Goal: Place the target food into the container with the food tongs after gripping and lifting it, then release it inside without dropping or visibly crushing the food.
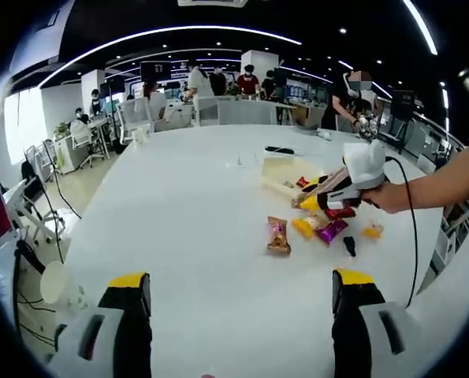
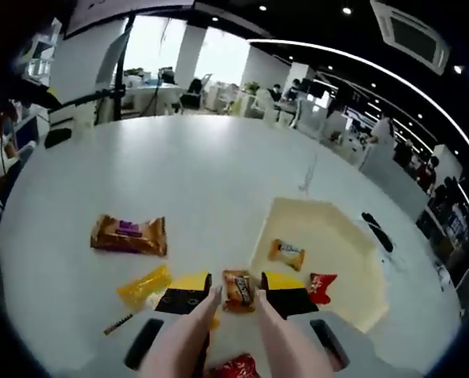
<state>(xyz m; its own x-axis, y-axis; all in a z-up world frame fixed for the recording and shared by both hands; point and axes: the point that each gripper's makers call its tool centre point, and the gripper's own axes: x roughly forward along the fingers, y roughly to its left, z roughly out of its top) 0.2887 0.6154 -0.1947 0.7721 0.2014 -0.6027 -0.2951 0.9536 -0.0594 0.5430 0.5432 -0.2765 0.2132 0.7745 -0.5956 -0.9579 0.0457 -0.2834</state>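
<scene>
Mid-task: right gripper (image 2: 238, 293) squeezed food tongs (image 2: 218, 331), tips clamping orange-brown wrapped snack (image 2: 238, 290), lifted beside cream container's (image 2: 340, 276) near edge; release pending. Container held one orange-wrapped snack (image 2: 286, 253). More wrapped snacks remained on table (image 2: 179, 181). Left gripper (image 1: 242, 287) wide open, empty, above table.

On the table (image 2: 179, 173), a container (image 2: 329, 260) holds two snacks (image 2: 286, 253) — other snacks lie left of it.

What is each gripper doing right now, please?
Left gripper: open, holding nothing.
Right gripper: shut on the food tongs, which pinch an orange snack packet.
</scene>
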